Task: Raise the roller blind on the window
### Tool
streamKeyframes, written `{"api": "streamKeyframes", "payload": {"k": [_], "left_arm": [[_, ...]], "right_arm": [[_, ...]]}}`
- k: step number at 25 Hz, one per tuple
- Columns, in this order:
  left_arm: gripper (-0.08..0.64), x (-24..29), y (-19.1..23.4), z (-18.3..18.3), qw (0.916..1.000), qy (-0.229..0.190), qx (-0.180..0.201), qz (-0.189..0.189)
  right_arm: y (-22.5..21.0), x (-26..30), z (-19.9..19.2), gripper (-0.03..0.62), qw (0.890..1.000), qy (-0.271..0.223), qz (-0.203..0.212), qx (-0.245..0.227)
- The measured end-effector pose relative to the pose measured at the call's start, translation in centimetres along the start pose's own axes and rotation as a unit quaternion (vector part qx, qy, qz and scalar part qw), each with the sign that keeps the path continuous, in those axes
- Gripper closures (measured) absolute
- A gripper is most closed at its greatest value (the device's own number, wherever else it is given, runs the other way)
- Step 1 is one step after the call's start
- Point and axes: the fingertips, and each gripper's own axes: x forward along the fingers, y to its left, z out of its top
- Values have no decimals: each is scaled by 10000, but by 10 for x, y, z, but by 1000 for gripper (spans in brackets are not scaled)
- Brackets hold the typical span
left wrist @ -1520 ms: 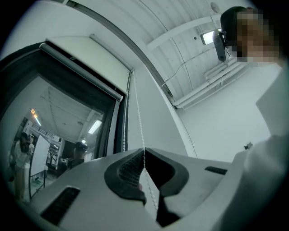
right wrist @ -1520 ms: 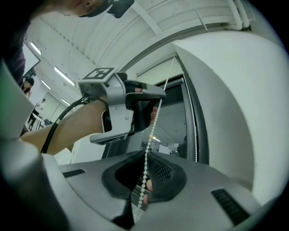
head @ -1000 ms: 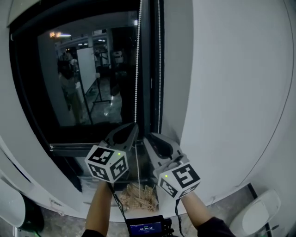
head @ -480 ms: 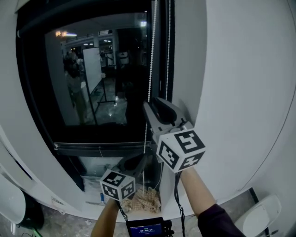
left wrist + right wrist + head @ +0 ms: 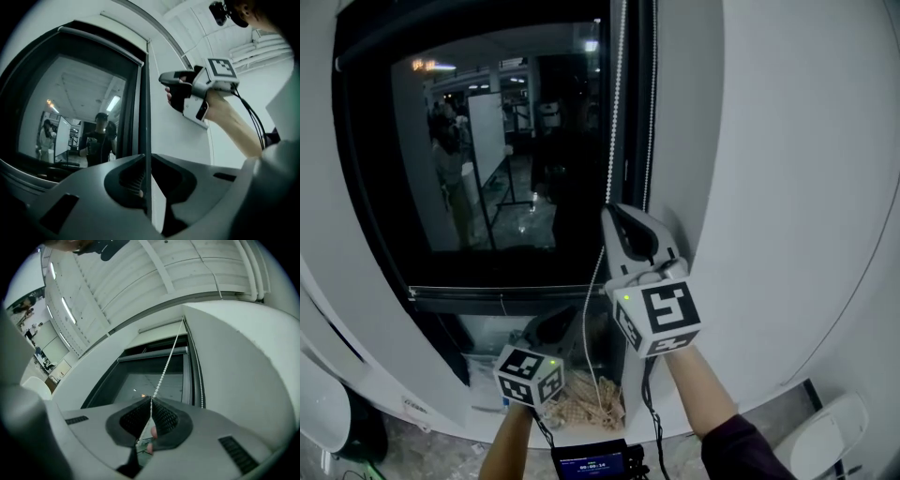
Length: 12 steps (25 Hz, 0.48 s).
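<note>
Head view: the roller blind [image 5: 502, 298] hangs dark over the window [image 5: 516, 141], its bottom bar low across the pane. People and a whiteboard [image 5: 486, 136] are mirrored in the glass. The bead chain [image 5: 614, 112] drops beside the black frame [image 5: 633, 141], with a second strand just right of it. The right hand-held gripper [image 5: 617, 214], close to the white wall [image 5: 787, 187], is clenched on the chain. The left hand-held gripper [image 5: 562, 321] sits lower on the same strand, above a heap of small wooden pieces [image 5: 586, 401].

Left gripper view: its jaws press together on a thin strand. The right one shows up at the right, and a person's reflection stands in the glass.

Right gripper view: the chain rises from its closed jaws past the blind's roller to the recess top, under a ribbed ceiling [image 5: 154, 268].
</note>
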Motion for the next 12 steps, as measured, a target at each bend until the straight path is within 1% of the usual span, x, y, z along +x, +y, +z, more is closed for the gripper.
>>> {"api": "streamKeyframes", "payload": {"k": [2,3,7,9,12], "left_arm": [[541,-3,1,29,9993,-339,-122,-57],[541,-4,1,47,9986,-520,-109,-72],[541,-5,-4,119,9933,-1140,177,-115],[541,-5,-9,149,9902,-1359,254,-176],[541,2,-21,177,9877,-1485,404,-286]], "right_arm": [[0,-1,-2,575,10000,7,12,-35],[0,-2,-4,575,10000,45,32,-44],[7,-7,-21,575,9995,260,95,-142],[10,-11,-33,575,9992,369,111,-119],[17,-19,-50,575,9986,499,153,-42]]}}
